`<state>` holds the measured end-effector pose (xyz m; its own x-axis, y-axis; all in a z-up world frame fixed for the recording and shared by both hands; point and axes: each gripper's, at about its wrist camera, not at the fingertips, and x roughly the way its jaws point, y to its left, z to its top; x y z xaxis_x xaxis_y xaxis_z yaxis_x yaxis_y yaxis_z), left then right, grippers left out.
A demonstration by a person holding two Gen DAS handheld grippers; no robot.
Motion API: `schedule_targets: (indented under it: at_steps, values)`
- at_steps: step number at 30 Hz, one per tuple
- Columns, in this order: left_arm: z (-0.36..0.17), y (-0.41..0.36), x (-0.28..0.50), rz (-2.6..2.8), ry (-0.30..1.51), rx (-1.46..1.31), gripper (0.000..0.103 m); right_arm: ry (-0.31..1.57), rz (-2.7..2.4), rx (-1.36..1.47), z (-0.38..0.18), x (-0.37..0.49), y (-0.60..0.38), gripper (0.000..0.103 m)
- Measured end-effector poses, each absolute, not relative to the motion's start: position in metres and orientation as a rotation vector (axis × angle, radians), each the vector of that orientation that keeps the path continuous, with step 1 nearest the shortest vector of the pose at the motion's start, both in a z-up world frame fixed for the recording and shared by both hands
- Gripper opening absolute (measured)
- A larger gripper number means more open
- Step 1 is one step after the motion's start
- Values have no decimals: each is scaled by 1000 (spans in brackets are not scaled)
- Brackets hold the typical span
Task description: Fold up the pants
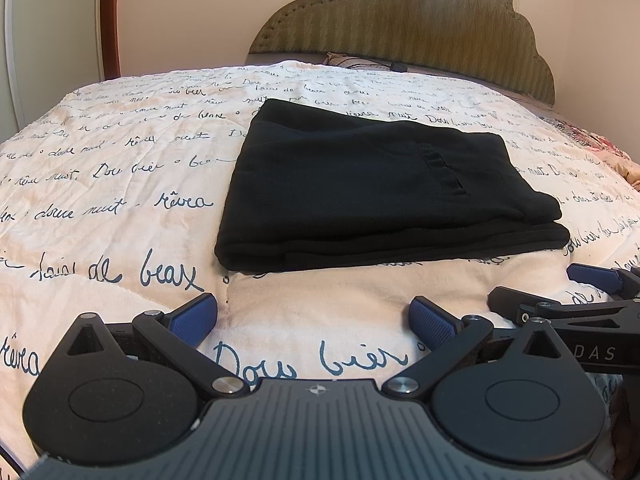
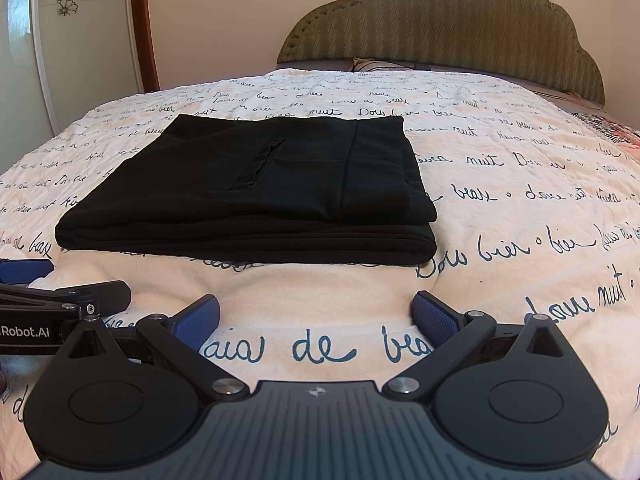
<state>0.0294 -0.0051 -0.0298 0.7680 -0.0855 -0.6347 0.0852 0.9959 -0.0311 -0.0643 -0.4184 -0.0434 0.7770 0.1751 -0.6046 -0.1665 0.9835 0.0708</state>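
The black pants (image 1: 372, 188) lie folded into a flat rectangular stack on the bed's white quilt with blue script (image 1: 120, 184). They also show in the right wrist view (image 2: 256, 192), with a pocket slit on top. My left gripper (image 1: 314, 320) is open and empty, held low over the quilt a short way in front of the stack's near edge. My right gripper (image 2: 316, 316) is open and empty too, beside the left one, also short of the near edge. Part of the right gripper (image 1: 580, 300) shows at the right of the left wrist view.
An olive padded headboard (image 1: 404, 24) stands at the far end of the bed, with a pillow (image 2: 384, 65) below it. A wardrobe with flower stickers (image 2: 60, 40) and a wooden door frame (image 2: 144, 24) are at the left. Floral bedding (image 1: 600, 148) lies at the right edge.
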Motion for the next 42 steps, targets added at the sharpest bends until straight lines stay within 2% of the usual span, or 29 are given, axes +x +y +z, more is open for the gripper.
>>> schedule_targets:
  at_steps: [42]
  values:
    - [-27, -1, 24, -107, 646, -59, 103, 655, 185, 16, -43, -64, -419, 103]
